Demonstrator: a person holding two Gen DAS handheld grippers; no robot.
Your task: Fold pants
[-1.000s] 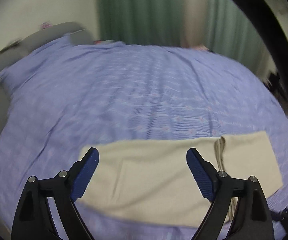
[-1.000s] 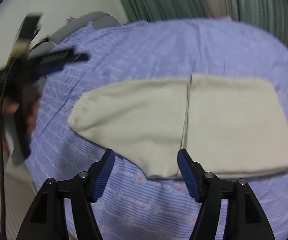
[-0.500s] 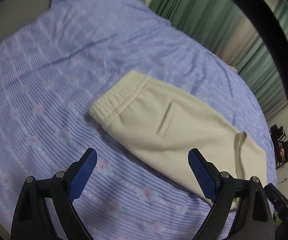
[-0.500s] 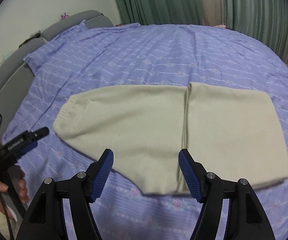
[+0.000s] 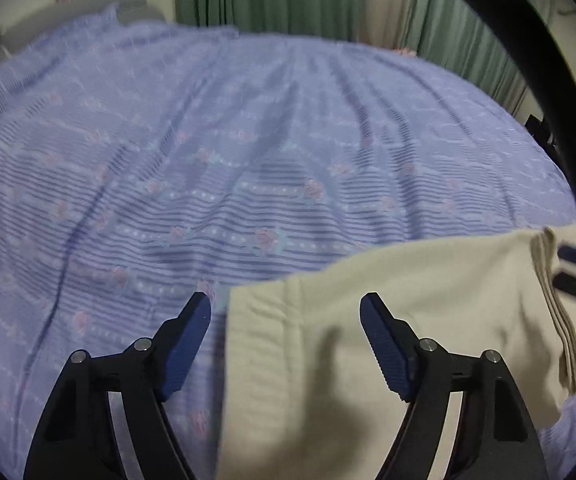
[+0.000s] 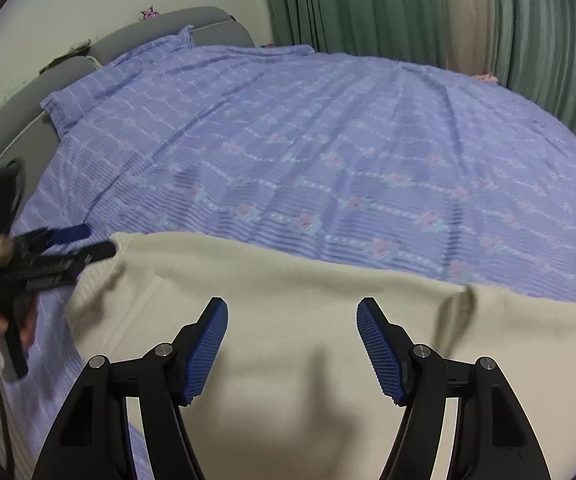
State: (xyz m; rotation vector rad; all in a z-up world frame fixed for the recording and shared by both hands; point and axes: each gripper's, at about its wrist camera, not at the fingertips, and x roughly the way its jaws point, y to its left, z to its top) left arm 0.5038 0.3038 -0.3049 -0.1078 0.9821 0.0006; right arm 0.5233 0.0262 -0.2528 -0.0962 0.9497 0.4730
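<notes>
Across the bed [image 6: 328, 140] lies a lavender sheet with stripes and small pink flowers, rumpled into long creases, with a grey padded headboard [image 6: 160, 28] at its far left end and green curtains [image 6: 368, 4] hanging along the wall behind. On the near part of the sheet rest the cream pants [image 6: 288, 280], folded flat, their ribbed waistband toward my left and the stacked fold edge [image 5: 556, 304] toward my right. My left tool [image 5: 286, 316] stands over the waistband corner; its jaws have just been closing, yet they are apart, one pad over the sheet and the other over the cloth, neither pressing it. My right tool [image 6: 292, 322] hangs over the middle of the pants with its jaws apart and nothing clamped. From the right wrist view my left hand [image 6: 4, 320] and its tool are smeared by motion. Both views cut the pants off at the bottom, and the left view is soft throughout.
</notes>
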